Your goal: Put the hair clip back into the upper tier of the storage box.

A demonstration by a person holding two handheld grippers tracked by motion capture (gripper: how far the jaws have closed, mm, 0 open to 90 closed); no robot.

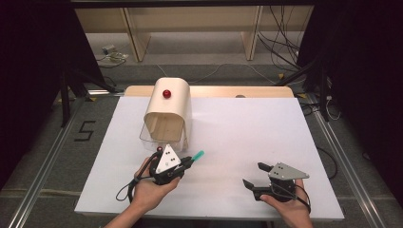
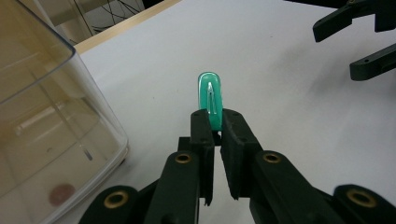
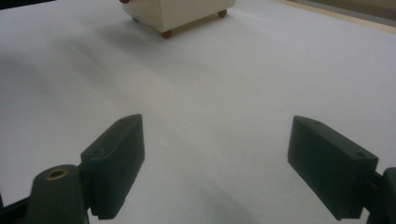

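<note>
White covering lies over the whole tabletop, and at its far left part stands a cream box with a rounded lid, a red knob on top and a clear open front part. The left claw is closed on a small green clip, which sticks out beyond the jaw tips, just in front of the clear part of the box; only the lower end of the clip sits between the pads. The right claw stands wide open and holds nothing, low over the bare tabletop, well apart from the box. I think the first risk is the short grip: if the clip touches the clear wall or the rim while it goes toward the box, it can turn between the pads or slip out and fall on the tabletop. A second risk is the box itself, which looks light and stands on small feet; a push from the jaws can make it slide, because the right claw does not steady it. If the left claw opens too early, the clip can drop outside the box, and the clear wall is difficult to see.
</note>
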